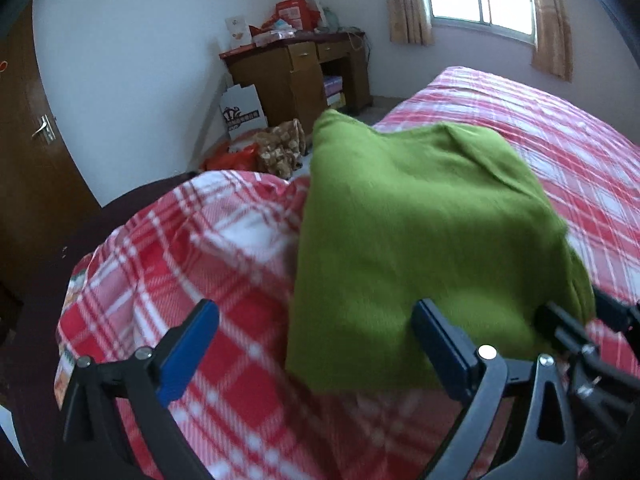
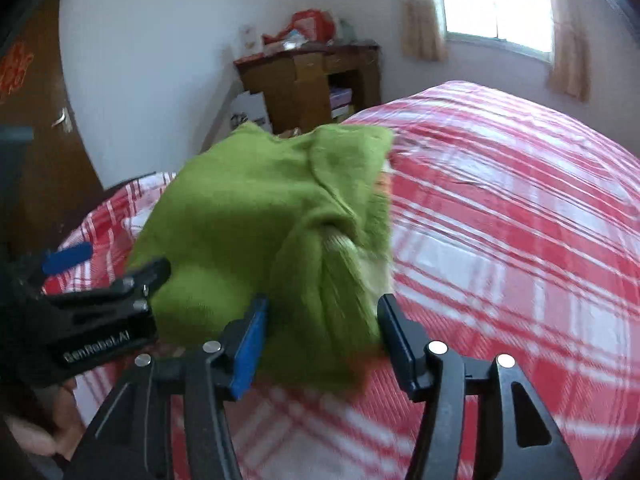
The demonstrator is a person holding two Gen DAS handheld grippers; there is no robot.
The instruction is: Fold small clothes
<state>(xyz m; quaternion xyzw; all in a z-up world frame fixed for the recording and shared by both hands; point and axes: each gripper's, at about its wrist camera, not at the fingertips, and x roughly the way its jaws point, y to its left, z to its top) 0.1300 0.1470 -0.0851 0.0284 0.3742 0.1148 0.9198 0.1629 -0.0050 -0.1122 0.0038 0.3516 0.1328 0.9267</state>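
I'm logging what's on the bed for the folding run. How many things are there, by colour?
Green: 1, the folded green garment
Red-and-white plaid: 1, the bed cover beneath it
Blue-padded: 2, the left gripper and the right gripper, both open
Total: 4

A small green knitted garment (image 1: 420,224) lies folded into a thick, roughly square bundle on the bed's red-and-white checked cover (image 1: 192,248). Its top face is smooth and flat. Along the right-hand edge the layers bunch into a rolled, gathered fold (image 2: 332,248), perhaps a tucked sleeve; blur makes that hard to judge.
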